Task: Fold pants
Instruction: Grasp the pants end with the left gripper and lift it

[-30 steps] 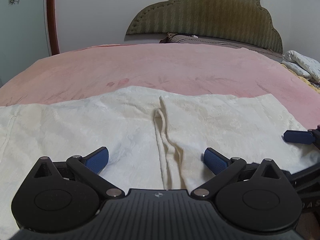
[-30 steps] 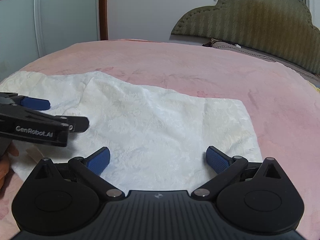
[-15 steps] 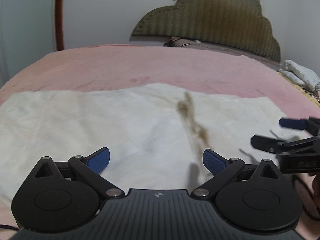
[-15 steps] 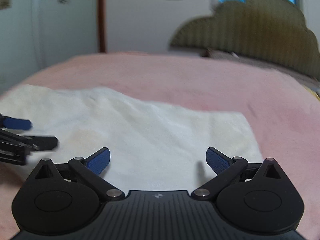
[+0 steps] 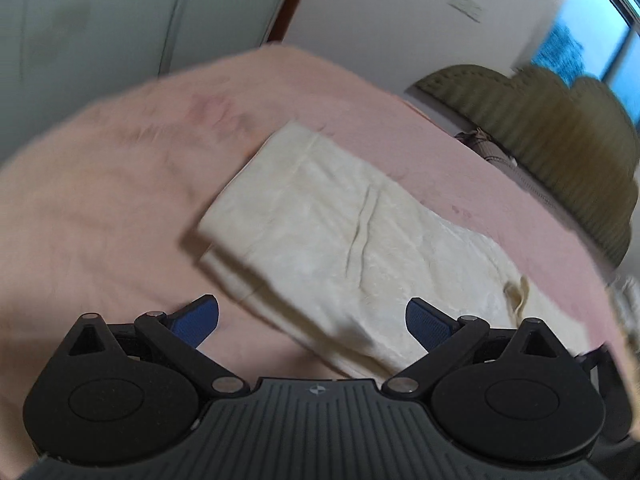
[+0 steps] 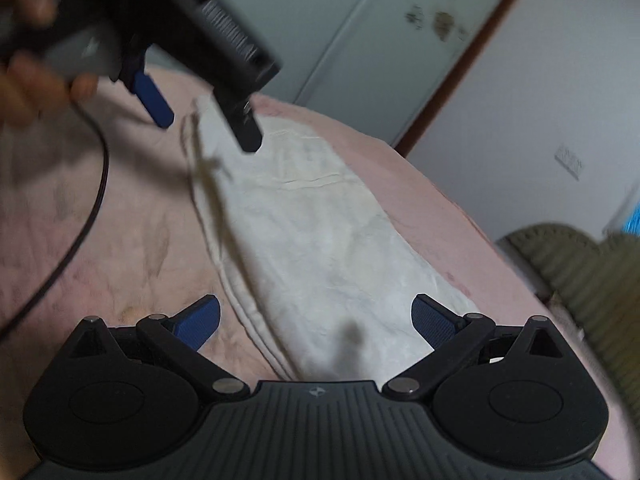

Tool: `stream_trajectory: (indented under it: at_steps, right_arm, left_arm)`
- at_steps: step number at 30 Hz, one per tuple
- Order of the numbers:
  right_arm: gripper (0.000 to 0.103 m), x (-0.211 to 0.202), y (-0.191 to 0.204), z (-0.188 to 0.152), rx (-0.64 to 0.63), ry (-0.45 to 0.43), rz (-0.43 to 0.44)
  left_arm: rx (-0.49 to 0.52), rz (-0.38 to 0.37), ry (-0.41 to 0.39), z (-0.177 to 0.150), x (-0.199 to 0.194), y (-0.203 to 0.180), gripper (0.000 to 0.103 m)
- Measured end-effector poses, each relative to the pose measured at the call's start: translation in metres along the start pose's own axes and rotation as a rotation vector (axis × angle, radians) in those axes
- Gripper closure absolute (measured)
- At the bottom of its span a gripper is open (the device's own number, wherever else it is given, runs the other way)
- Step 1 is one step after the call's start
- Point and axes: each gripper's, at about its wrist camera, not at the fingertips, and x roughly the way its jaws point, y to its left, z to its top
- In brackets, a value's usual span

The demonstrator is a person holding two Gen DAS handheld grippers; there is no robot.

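The cream white pants lie folded lengthwise in a long strip on the pink bed. Their drawstring shows at the near right in the left wrist view. My left gripper is open and empty, raised above the near edge of the strip. The pants run away from my right gripper, which is open and empty over their near end. The left gripper also shows in the right wrist view, tilted and open above the far end of the pants, by the drawstring.
An olive padded headboard stands at the right of the bed. A pale wardrobe and a white wall lie behind. A black cable hangs from the left gripper over the bed.
Both grippers have lifted, turned and tilted away from the pants' near edge. The views now look along the strip instead of across it. Both stay open and empty.
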Motion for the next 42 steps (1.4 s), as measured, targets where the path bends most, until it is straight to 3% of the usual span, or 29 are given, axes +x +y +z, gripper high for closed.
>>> stream_trajectory:
  at_steps: [2,8,11,14,18,22,25,27,29,32,34,36,39,40,42]
  right_arm:
    - [0.001,0.008,0.010,0.006,-0.051,-0.022,-0.023]
    - [0.001,0.043,0.030,0.036,-0.116,-0.064,-0.091]
    - [0.001,0.060,0.037,0.053,-0.120,-0.092,-0.119]
    - [0.000,0.068,0.029,0.065,-0.078,-0.109,-0.147]
    - [0.000,0.066,-0.002,0.075,0.115,-0.123,-0.147]
    - [0.000,0.068,-0.020,0.074,0.195,-0.083,-0.013]
    - [0.000,0.066,-0.015,0.073,0.154,-0.032,0.174]
    - [0.001,0.051,-0.031,0.073,0.228,-0.085,0.325]
    - [0.001,0.045,-0.060,0.074,0.363,-0.123,0.359]
    - [0.002,0.058,-0.101,0.069,0.553,-0.116,0.329]
    - [0.010,0.073,-0.105,0.066,0.518,-0.033,0.214]
    - [0.018,0.092,-0.098,0.060,0.464,0.048,0.158]
    - [0.031,0.113,-0.081,0.051,0.433,0.123,0.206]
    - [0.033,0.116,-0.075,0.049,0.410,0.130,0.204]
    - [0.033,0.114,-0.070,0.051,0.393,0.115,0.186]
  left_arm:
    - [-0.100,-0.059,0.043,0.005,0.005,0.017,0.002]
    - [-0.273,-0.198,0.054,0.017,0.017,0.034,0.001]
    - [-0.359,-0.226,0.057,0.022,0.026,0.041,0.001]
    - [-0.432,-0.291,0.059,0.027,0.036,0.045,0.001]
    - [-0.475,-0.370,0.074,0.033,0.049,0.043,0.001]
    - [-0.470,-0.360,0.050,0.039,0.061,0.035,0.001]
    - [-0.496,-0.327,0.040,0.042,0.069,0.033,0.002]
    - [-0.503,-0.324,0.033,0.044,0.070,0.033,0.002]
    - [-0.498,-0.308,0.029,0.047,0.071,0.033,0.006]
    - [-0.450,-0.257,0.007,0.046,0.070,0.026,0.014]
    - [-0.401,-0.215,-0.004,0.047,0.068,0.020,0.027]
    - [-0.356,-0.174,-0.016,0.046,0.068,0.017,0.040]
    - [-0.312,-0.118,-0.028,0.044,0.067,0.015,0.066]
    - [-0.299,-0.103,-0.036,0.043,0.066,0.016,0.076]
    - [-0.249,-0.070,-0.057,0.041,0.063,0.014,0.087]
